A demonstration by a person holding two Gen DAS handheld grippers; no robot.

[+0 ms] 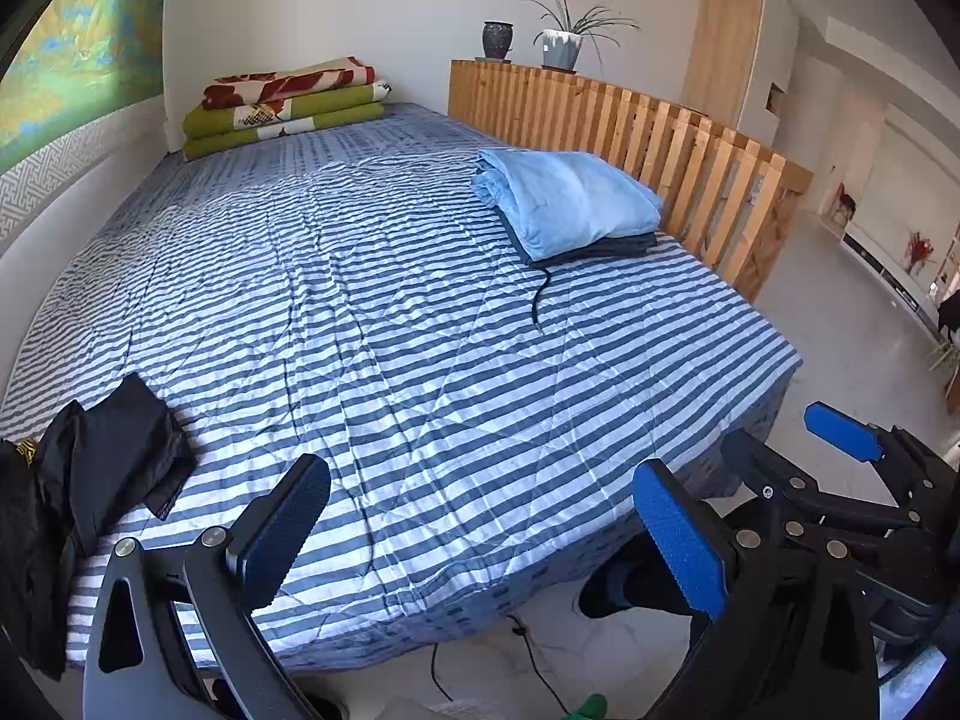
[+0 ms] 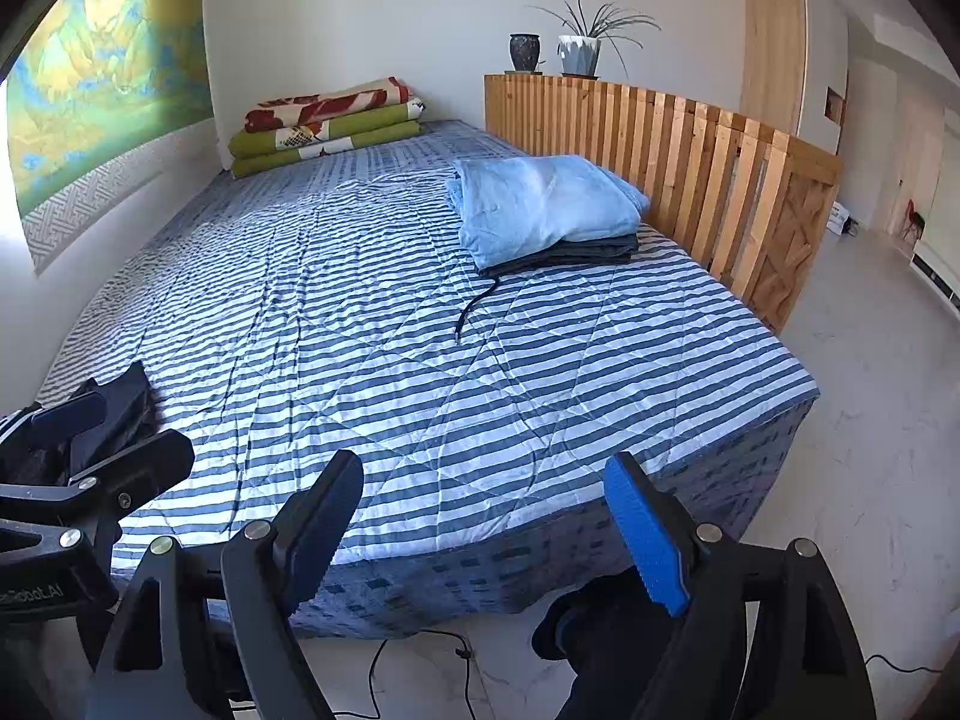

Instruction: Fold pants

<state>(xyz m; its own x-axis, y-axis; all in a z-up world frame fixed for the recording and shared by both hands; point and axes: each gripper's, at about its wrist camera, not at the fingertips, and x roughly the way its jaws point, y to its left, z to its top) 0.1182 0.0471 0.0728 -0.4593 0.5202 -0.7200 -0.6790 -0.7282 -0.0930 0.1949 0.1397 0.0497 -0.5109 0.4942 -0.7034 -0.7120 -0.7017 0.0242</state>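
Note:
A crumpled pair of black pants (image 1: 114, 450) (image 2: 129, 396) lies at the near left corner of the striped bed (image 1: 390, 312) (image 2: 420, 330). My left gripper (image 1: 480, 516) hovers over the bed's near edge, just right of the pants, open and holding nothing. My right gripper (image 2: 486, 516) hangs beside it over the near right part of the edge, also open and empty. Each gripper shows in the other's view, the right gripper (image 1: 792, 450) at the right and the left gripper (image 2: 108, 438) at the left, close to the pants.
A folded light blue garment (image 1: 570, 204) (image 2: 540, 204) rests on a folded dark one by the wooden slatted rail (image 1: 660, 138), a black cord (image 1: 540, 294) trailing out. Folded blankets (image 1: 282, 102) lie at the far end. A person's dark shoe (image 2: 600, 630) and cables (image 2: 420, 648) are on the floor.

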